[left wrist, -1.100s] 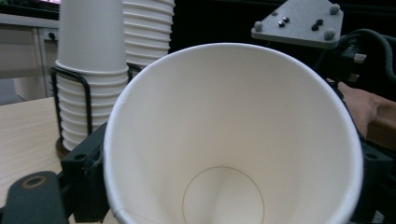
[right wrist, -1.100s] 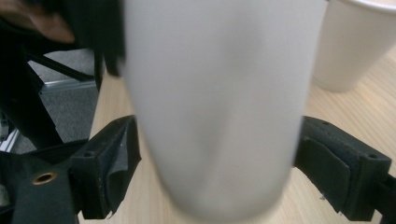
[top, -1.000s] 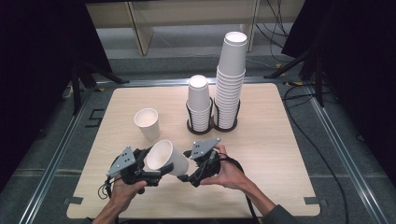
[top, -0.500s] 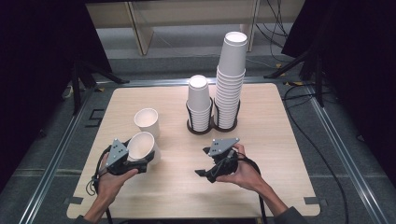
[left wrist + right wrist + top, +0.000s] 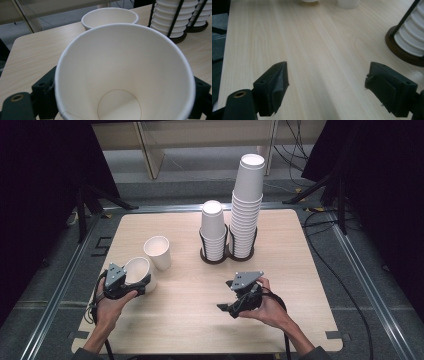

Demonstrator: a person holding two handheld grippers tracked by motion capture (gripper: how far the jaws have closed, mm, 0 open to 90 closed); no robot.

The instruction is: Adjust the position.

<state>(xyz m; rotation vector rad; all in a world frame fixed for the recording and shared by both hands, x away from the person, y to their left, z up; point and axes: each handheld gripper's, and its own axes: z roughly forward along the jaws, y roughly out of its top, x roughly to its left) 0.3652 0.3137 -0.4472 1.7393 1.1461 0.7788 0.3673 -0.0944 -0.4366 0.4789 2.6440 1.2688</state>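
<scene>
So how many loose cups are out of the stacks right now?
2: one cup clamped in the left gripper near the table's left front, one standing cup just behind it.

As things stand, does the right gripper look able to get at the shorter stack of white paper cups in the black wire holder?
Probably yes: the right gripper is open and holds nothing, and bare wooden table lies between it and the shorter stack of white paper cups.
</scene>
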